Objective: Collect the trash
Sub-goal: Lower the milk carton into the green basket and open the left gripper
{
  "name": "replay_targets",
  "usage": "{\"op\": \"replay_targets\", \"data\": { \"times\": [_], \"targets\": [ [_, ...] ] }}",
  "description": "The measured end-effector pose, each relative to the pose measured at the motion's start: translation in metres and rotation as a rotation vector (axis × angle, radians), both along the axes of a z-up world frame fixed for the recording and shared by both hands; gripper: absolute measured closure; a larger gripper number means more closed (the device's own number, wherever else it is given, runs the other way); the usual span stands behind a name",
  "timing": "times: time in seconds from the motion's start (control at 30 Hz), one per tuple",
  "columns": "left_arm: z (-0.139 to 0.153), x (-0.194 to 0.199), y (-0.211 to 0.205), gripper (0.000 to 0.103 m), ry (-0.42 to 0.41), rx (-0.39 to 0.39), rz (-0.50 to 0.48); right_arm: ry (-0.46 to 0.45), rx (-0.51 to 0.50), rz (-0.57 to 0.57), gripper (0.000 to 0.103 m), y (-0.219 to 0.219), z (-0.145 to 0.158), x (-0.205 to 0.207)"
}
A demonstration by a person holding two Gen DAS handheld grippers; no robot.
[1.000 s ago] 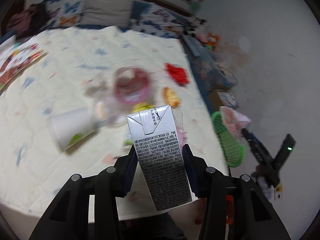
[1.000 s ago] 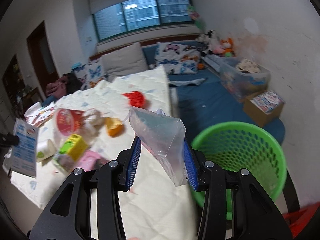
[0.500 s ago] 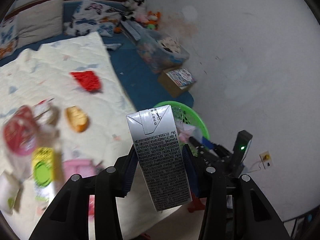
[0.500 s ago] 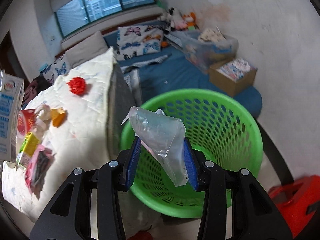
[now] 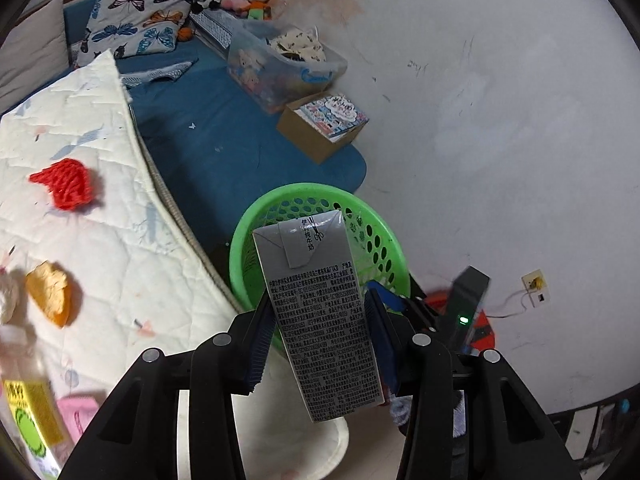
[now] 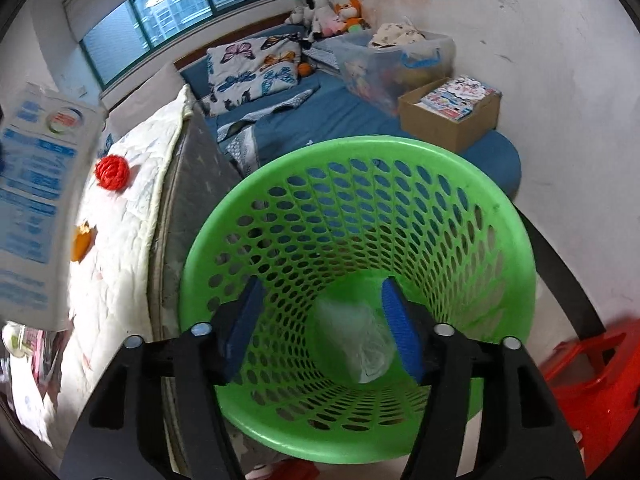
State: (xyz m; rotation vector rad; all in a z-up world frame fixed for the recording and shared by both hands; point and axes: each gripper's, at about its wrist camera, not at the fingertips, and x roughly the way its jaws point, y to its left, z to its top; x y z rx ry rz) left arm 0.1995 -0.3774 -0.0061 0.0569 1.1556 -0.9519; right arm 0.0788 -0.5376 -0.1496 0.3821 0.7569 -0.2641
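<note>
My left gripper (image 5: 320, 316) is shut on a grey milk carton (image 5: 320, 312) with black print, held upright in front of the green mesh basket (image 5: 368, 224). My right gripper (image 6: 320, 316) hangs over the basket's mouth (image 6: 500, 208); its jaws are opening and the pads touch nothing. A clear plastic bag (image 6: 364, 340) lies loose deep in the basket below them. The carton (image 6: 36, 208) also shows blurred at the left of the right wrist view.
On the white quilt (image 5: 100, 216) lie a red net (image 5: 64, 184), an orange wrapper (image 5: 50, 296), a yellow-green bottle (image 5: 28, 420) and a pink packet (image 5: 78, 416). A cardboard box (image 5: 324, 128) and a clear bin (image 5: 284, 64) stand by the wall; a red stool (image 6: 592, 376) is at the right.
The left gripper swung the carton from over the quilt to the basket. The right gripper moved the plastic bag over the basket, opened, and the bag dropped inside.
</note>
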Motion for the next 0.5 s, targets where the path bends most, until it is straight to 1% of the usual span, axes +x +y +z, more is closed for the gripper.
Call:
{"op": "replay_targets", "data": {
  "times": [0.1,0.27,0.37,0.5],
  "targets": [
    [-0.012,0.004,-0.017,0.059,0.001,0.017,-0.031,-0.017,-0.001,-0.017,0.04,-0.005,0.004,-0.01],
    [-0.034,0.005,-0.047,0.059,0.016,0.051,-0.082,-0.057,-0.057,-0.06,0.038,-0.01,0.016,-0.035],
    [-0.048,0.003,-0.067,0.059,0.0,0.075,-0.118,-0.081,-0.059,-0.085,0.036,-0.012,0.019,-0.05],
    [-0.075,-0.002,-0.095,0.059,0.006,0.128,-0.157,-0.105,-0.044,-0.118,0.035,-0.015,0.02,-0.067]
  ]
}}
